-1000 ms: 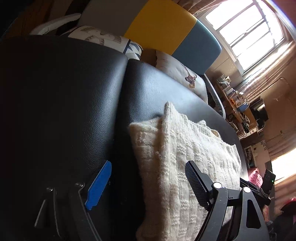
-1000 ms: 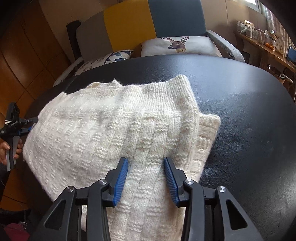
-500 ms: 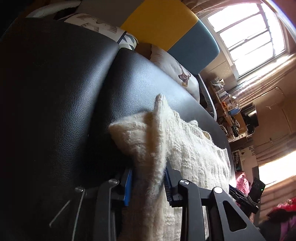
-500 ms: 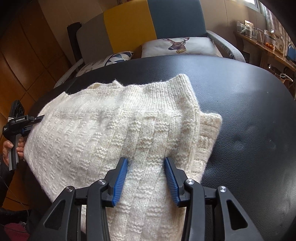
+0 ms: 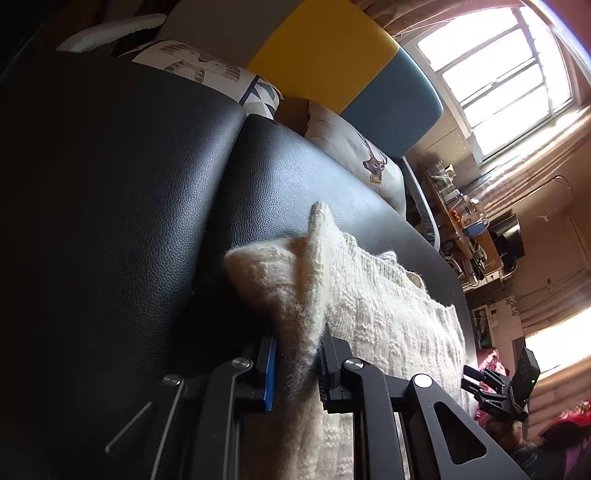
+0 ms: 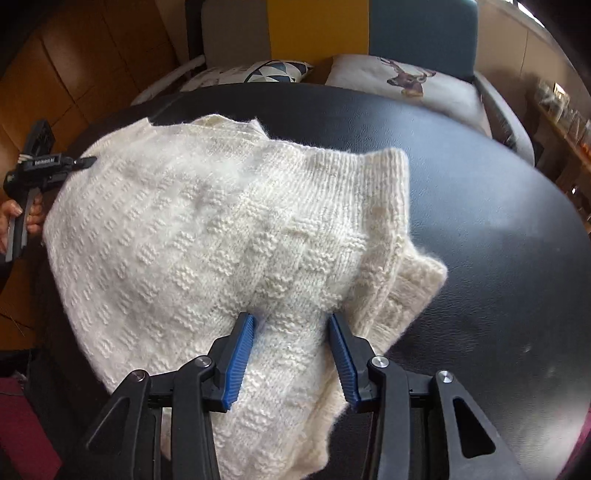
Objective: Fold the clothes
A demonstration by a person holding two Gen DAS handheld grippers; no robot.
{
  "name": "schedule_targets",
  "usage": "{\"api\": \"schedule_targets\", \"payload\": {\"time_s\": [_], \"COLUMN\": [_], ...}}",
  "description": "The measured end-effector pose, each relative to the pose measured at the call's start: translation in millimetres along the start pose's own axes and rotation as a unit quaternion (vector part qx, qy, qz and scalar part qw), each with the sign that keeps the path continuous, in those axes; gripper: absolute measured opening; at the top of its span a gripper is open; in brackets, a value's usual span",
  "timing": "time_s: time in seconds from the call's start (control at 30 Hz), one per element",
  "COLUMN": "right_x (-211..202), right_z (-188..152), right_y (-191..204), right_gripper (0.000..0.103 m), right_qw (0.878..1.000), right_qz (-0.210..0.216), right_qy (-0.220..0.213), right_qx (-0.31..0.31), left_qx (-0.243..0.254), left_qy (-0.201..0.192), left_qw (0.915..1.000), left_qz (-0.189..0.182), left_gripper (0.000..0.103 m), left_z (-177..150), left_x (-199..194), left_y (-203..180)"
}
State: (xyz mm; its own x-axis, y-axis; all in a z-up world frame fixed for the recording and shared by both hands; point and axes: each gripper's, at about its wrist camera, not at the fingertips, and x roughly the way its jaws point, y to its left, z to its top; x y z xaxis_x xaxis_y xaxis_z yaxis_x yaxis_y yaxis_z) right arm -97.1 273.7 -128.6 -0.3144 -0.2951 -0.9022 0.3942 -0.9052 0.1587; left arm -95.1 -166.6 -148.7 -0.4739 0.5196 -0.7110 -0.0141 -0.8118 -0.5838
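A cream knitted sweater (image 6: 192, 221) lies folded on a black leather surface (image 6: 498, 240). My right gripper (image 6: 291, 317) points down at its near side. A ridge of knit is bunched between the blue pads, which press on it while the jaws ease open a little. My left gripper (image 5: 299, 339) is closing on the sweater's (image 5: 388, 314) folded edge, pinching it between both pads. In the right wrist view the left gripper (image 6: 40, 166) shows at the sweater's far left edge, held by a hand (image 6: 22, 218). The right gripper (image 5: 509, 387) shows at the lower right of the left wrist view.
The leather surface (image 5: 129, 221) stretches wide around the sweater. Behind it stands a sofa (image 6: 314, 29) with grey, yellow and blue back panels, a deer cushion (image 6: 406, 77) and a patterned cushion (image 6: 258, 72). A cluttered shelf (image 5: 461, 221) runs under a bright window (image 5: 498, 74).
The left gripper's jaws went from wide open beside the sweater to pinching its folded edge, which now stands up. The right gripper rolled, and the knit in front of it bunched up.
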Motion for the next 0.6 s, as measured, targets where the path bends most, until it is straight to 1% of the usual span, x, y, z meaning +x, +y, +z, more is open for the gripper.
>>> {"api": "schedule_targets", "payload": {"time_s": [0.07, 0.17, 0.3, 0.5, 0.6], "right_x": [1, 1, 1, 3, 5], "right_z": [1, -1, -6, -8, -9], "right_y": [3, 9, 15, 33, 37], "right_gripper": [0.045, 0.046, 0.046, 0.046, 0.046], "right_qw": [1.0, 1.0, 0.997, 0.996, 0.995], "right_qz": [0.003, 0.005, 0.026, 0.029, 0.031], "right_qy": [0.007, 0.009, -0.008, -0.032, -0.038], "right_qx": [0.008, 0.029, 0.074, 0.083, 0.088], "left_qx": [0.007, 0.004, -0.001, -0.012, -0.018], "left_qy": [0.0, -0.012, -0.03, -0.056, -0.062], "left_qw": [1.0, 0.9999, 0.999, 0.9964, 0.9951], "left_qz": [0.006, -0.01, -0.033, -0.062, -0.074], "left_gripper": [0.016, 0.016, 0.016, 0.015, 0.015], "left_z": [3, 6, 5, 12, 17], "left_x": [-2, -15, -34, -61, -71], "left_y": [-2, -3, -6, -14, -26]}}
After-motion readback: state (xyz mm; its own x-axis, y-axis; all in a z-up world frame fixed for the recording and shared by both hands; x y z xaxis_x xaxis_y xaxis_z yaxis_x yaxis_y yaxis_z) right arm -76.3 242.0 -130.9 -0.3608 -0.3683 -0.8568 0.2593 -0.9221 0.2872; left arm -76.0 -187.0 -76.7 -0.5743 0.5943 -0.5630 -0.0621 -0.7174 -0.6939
